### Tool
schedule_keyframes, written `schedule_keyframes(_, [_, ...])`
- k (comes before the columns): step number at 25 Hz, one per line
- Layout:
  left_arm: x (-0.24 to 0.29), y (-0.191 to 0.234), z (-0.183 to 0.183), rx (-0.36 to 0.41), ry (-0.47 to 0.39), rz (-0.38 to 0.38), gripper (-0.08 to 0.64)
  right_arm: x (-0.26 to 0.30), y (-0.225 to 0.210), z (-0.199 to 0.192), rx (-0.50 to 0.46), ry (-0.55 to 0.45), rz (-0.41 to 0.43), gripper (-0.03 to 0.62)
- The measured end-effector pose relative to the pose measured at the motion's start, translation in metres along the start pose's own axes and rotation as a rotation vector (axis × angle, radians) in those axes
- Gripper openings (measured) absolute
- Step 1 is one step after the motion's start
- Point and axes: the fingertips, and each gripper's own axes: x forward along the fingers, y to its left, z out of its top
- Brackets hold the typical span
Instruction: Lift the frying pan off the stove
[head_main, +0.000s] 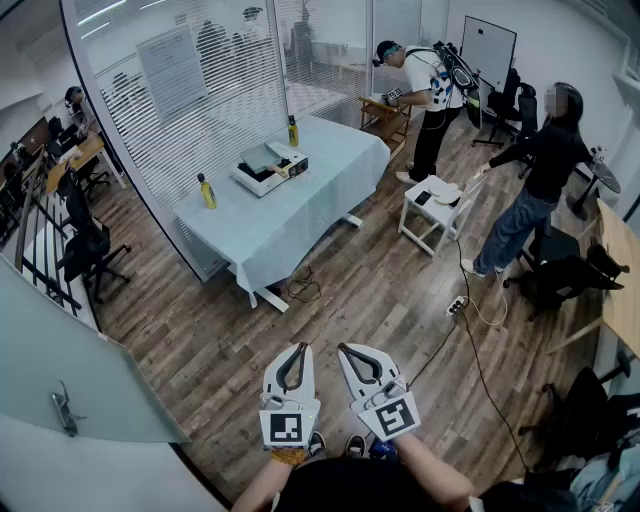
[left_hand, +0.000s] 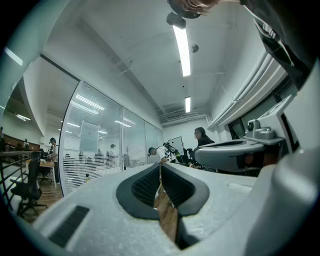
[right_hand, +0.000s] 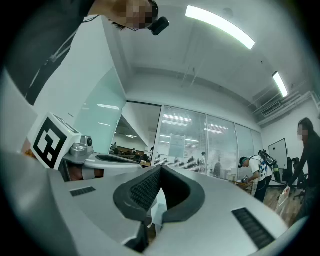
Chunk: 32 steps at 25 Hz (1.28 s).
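Note:
A white portable stove (head_main: 275, 175) stands on a table with a pale blue cloth (head_main: 320, 195) across the room. A grey-green pan (head_main: 262, 155) rests on top of the stove. My left gripper (head_main: 297, 348) and right gripper (head_main: 346, 350) are side by side at the bottom of the head view, over the wooden floor and far from the table. Both point level. In the left gripper view the left gripper (left_hand: 160, 166) has its pads pressed together with nothing between them. In the right gripper view the right gripper (right_hand: 160, 169) is shut and empty too.
Two yellow bottles (head_main: 207, 190) (head_main: 293, 130) stand on the table. A glass partition (head_main: 190, 90) runs behind it. Two people (head_main: 430, 90) (head_main: 535, 170) stand at the back right beside a white stool (head_main: 435, 210). Cables (head_main: 470, 320) trail over the floor, and office chairs (head_main: 560, 275) stand at the right.

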Motion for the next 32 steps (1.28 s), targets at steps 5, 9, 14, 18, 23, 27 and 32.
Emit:
schedule_keyframes(5, [0.009, 0.0, 0.001, 0.014, -0.007, 0.008, 0.026, -0.001, -0.006, 0.002, 0.009, -0.01, 0.032, 0.003])
schedule_keyframes(9, [0.013, 0.004, 0.001, 0.017, 0.009, 0.031, 0.026, 0.01, -0.01, -0.001, -0.006, -0.007, 0.05, 0.005])
schedule_keyframes(14, [0.014, 0.003, 0.003, 0.041, 0.019, 0.076, 0.026, 0.018, -0.016, -0.004, 0.003, -0.02, 0.076, 0.005])
schedule_keyframes(18, [0.024, 0.009, -0.004, 0.03, 0.021, 0.083, 0.026, 0.031, -0.021, -0.008, 0.015, -0.029, 0.078, 0.005])
schedule_keyframes(23, [0.051, 0.032, -0.017, -0.007, 0.015, 0.073, 0.026, 0.062, -0.034, -0.023, -0.015, 0.001, 0.055, 0.005])
schedule_keyframes(27, [0.078, 0.064, -0.02, -0.007, -0.005, 0.057, 0.026, 0.102, -0.042, -0.031, -0.034, 0.024, 0.054, 0.004])
schedule_keyframes(32, [0.11, 0.108, -0.021, 0.003, -0.056, 0.037, 0.026, 0.152, -0.05, -0.032, -0.057, 0.045, 0.028, 0.005])
